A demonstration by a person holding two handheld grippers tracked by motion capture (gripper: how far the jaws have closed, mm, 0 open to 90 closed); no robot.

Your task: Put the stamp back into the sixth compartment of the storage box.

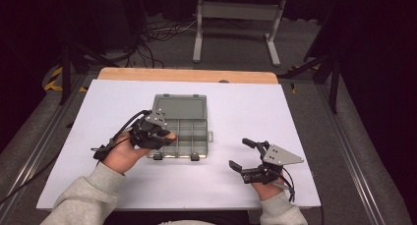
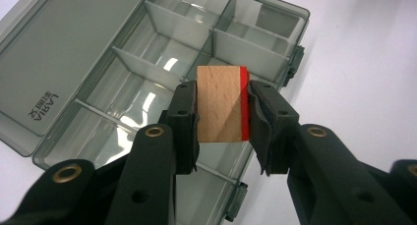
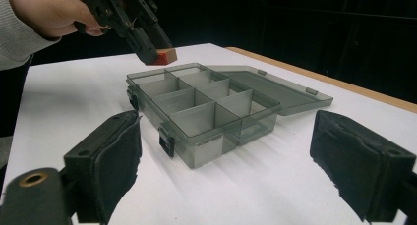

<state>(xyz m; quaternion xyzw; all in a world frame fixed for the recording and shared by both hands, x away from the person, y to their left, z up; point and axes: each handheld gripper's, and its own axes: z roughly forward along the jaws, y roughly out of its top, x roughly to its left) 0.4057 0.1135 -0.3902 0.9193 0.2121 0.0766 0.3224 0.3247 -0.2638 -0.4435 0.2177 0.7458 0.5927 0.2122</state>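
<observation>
Wooden block (image 2: 220,103), red-edged, clamped in left gripper (image 2: 222,117) above organiser box (image 1: 183,131); right gripper (image 1: 248,154) wide, empty; may snag a divider.

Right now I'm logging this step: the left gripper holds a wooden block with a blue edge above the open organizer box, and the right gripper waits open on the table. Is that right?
Not quite: the edge is red, not blue. The left gripper view shows the wooden block with a red stripe, clamped in the left gripper above the open organizer box. The right gripper does wait open.
</observation>
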